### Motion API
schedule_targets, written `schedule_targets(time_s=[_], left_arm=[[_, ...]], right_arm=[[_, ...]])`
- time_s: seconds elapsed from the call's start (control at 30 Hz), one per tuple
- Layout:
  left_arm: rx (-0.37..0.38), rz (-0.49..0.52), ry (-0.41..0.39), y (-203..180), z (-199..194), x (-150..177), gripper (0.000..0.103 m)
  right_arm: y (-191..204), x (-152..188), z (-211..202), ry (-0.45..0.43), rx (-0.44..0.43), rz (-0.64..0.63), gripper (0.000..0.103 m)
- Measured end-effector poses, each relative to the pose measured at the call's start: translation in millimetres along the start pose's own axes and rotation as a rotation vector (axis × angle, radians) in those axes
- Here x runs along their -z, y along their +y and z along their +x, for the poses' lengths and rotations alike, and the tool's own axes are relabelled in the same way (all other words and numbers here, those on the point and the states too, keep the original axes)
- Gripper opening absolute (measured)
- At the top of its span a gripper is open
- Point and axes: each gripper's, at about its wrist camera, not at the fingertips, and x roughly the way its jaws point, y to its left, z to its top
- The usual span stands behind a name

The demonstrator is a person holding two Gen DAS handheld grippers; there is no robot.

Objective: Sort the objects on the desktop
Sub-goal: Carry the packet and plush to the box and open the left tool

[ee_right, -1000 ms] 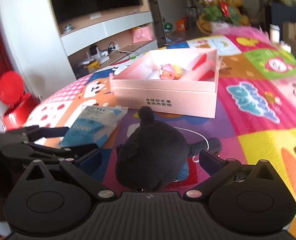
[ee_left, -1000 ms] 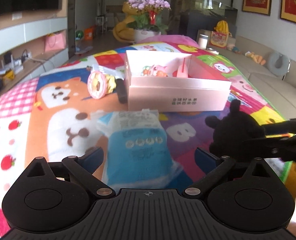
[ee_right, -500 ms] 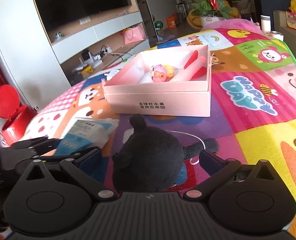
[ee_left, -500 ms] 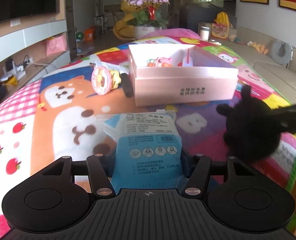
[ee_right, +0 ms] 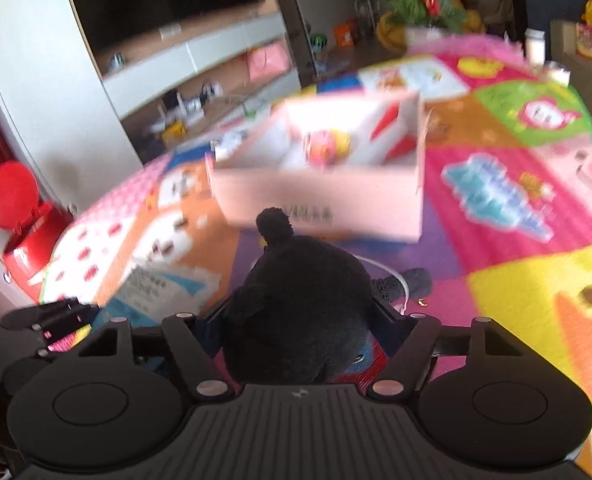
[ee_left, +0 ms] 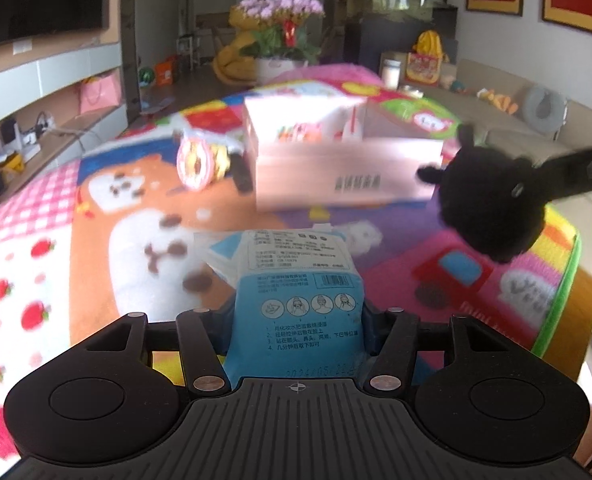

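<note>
The left claw (ee_left: 298, 316) is clamped on the blue wipes packet (ee_left: 300, 296), its jaws having just closed on it. The right claw (ee_right: 300, 312) has just closed on the black plush toy (ee_right: 304, 308) and grips it. At 12 o'clock from both, the open pink box (ee_right: 320, 204) sits on the patterned mat (ee_right: 516, 208); it contains a small pink-and-yellow toy (ee_right: 328, 146) and red-and-white items too blurred to identify.

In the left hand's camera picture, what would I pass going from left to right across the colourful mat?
Round pink toy → blue packet clamped in the left gripper → pink box → black plush held up by the right gripper.
</note>
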Motion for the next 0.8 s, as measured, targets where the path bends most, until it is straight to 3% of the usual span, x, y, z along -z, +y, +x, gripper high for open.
schedule_targets(time_s=[0.27,0.37,0.5,0.57,0.6,0.63,0.8], left_arm=[[-0.027,0.051,-0.239,8.0,-10.3,-96.1,0.06],[0.01,0.014,-0.253,13.9,7.5,-131.7,0.06],[0.058,-0.015,-0.249,15.3,46.0,-164.6,0.061],[0.061,-0.008,-0.233,14.5,70.4,-171.9,0.069],[0.056,-0.003,-0.213,14.7,80.4,-172.6,0.082],[0.042,-0.006,-0.197,16.0,87.4,-170.8,0.088],[0.021,-0.061,-0.15,33.1,86.4,-132.9,0.095]], right_arm=[[-6.1,-44.3,-79.1,-0.293,-0.034,0.02,0.072],[-9.3,-44.9,-91.4,-0.35,-0.006,0.002,0.072],[-20.4,-42.5,-89.5,-0.348,0.008,0.014,0.072],[-25.8,-43.4,-83.4,-0.332,0.019,0.027,0.072],[-28.4,-43.8,-80.2,-0.324,0.029,0.033,0.072],[-31.0,-43.9,-79.3,-0.318,0.037,0.039,0.072],[-41.2,-44.4,-74.5,-0.307,0.065,0.046,0.072]])
